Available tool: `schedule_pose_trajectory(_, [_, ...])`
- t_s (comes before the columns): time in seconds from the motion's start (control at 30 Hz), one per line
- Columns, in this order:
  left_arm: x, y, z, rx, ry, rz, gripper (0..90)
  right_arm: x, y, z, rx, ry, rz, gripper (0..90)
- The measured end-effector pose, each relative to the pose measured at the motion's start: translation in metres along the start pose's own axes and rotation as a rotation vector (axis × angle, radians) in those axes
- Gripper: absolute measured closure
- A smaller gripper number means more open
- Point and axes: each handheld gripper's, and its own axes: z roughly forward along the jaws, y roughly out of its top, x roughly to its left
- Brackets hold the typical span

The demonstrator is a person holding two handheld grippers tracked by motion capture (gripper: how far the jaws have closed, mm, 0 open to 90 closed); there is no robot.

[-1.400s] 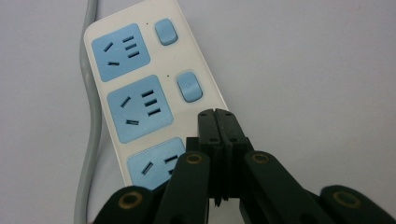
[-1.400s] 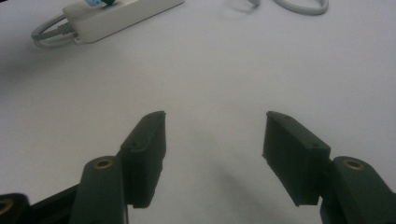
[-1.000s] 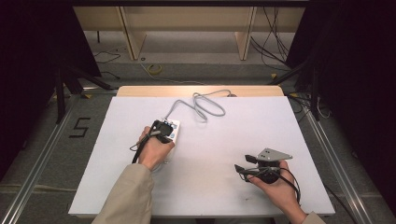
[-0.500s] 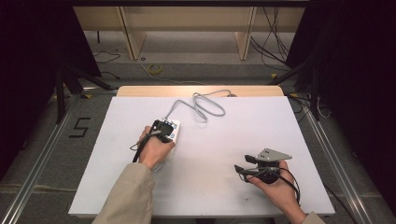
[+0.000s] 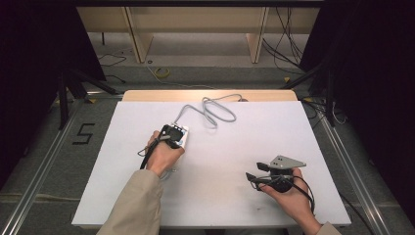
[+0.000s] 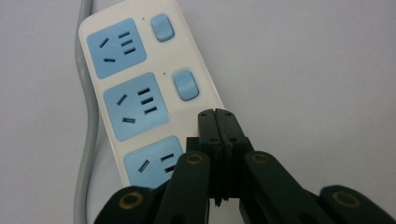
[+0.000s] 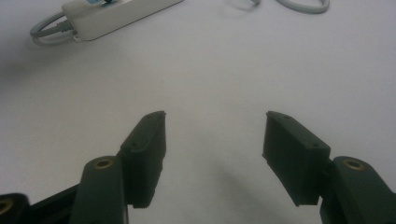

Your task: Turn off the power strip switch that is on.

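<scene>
hovering clenched over the power strip [image 6: 140, 88], left tongs [image 6: 217, 116] (right tongs [image 7: 212, 140] released) leave bare table [image 5: 235, 147].

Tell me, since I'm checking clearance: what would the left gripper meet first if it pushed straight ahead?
Probably the power strip: the shut left gripper points at its face beside the lower blue switch; whether it touches is unclear.

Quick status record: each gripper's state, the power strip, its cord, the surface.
left gripper: shut, tips together over the power strip, beside its lowest socket; contact cannot be told
right gripper: open, nothing between the jaws, apart from the strip
power strip: white, flat on the table, three blue sockets, two blue switches in sight
cord: grey, looped on the table beyond the strip
table: white top
</scene>
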Motion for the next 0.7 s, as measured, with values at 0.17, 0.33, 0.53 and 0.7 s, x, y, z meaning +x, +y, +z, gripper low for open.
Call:
schedule_pose_trajectory(0.17, [-0.0013,0.0022,-0.0009,0.012,0.021,0.003,89.8,0.0000,-0.0001,0.0000,0.000,0.000,-0.001,40.2])
schedule_pose_trajectory(0.33, [0.0000,0.0019,0.0020,0.045,0.012,-0.004,89.8,-0.0004,0.0000,-0.0003,-0.001,0.000,-0.002,40.2])
schedule_pose_trajectory(0.53, [0.0022,0.0018,0.0021,0.049,-0.002,-0.026,89.8,-0.0003,-0.0001,-0.0001,0.000,-0.001,-0.002,40.2])
schedule_pose_trajectory(0.7, [-0.0004,0.0032,0.0024,0.060,0.014,-0.017,89.9,-0.0001,0.0000,-0.0003,0.000,-0.002,-0.002,40.2])
